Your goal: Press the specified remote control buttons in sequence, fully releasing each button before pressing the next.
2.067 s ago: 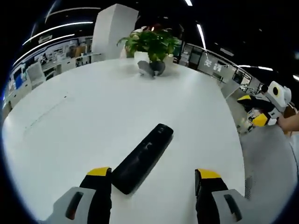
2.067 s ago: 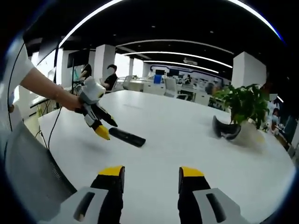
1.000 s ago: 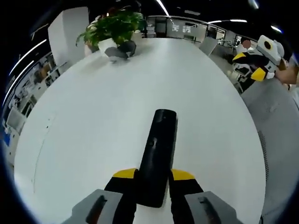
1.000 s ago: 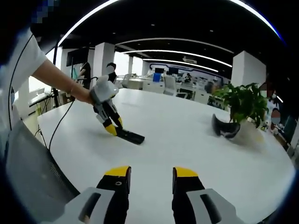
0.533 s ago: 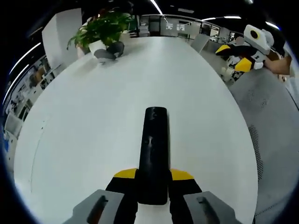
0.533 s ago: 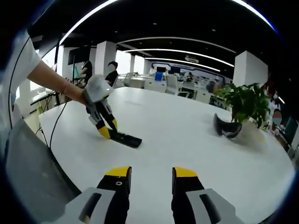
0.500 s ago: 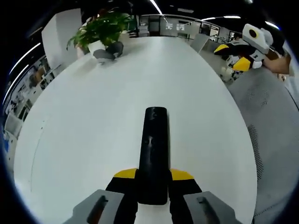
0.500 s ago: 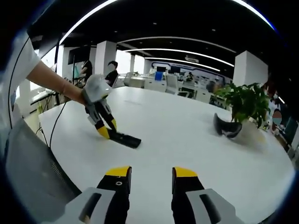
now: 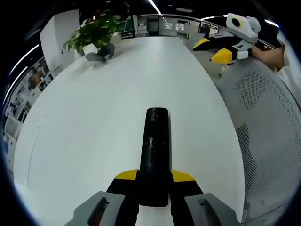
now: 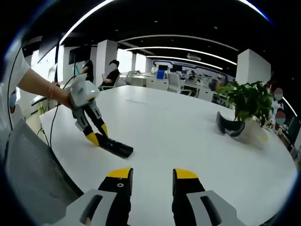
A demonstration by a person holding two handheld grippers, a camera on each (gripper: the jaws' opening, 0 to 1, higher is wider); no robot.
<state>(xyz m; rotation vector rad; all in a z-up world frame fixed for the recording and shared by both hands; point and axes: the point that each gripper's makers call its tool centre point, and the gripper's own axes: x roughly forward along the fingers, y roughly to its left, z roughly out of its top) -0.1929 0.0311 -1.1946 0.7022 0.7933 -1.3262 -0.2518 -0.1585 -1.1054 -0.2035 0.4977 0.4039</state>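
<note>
A long black remote control [image 9: 155,150] points away from me over the white table [image 9: 94,122], its near end clamped between the yellow tips of my left gripper [image 9: 154,176], which is shut on it. In the right gripper view the same remote [image 10: 115,147] lies low near the table's left edge, with the left gripper [image 10: 96,137] on its end and a person's hand [image 10: 56,95] behind it. My right gripper [image 10: 149,175] hovers over the table's near edge, jaws a narrow gap apart with nothing between them. The right gripper [image 9: 221,49] also appears at the upper right of the left gripper view.
A potted plant [image 10: 249,101] and a curved grey object [image 10: 230,126] stand at the far side of the table. A grey mesh chair [image 9: 270,127] sits beside the table edge. Office desks and people fill the background.
My left gripper closed on the remote's near end and turned it straight ahead. Since then the gripper and remote have shifted toward the table's edge. The right gripper's jaws have narrowed slightly.
</note>
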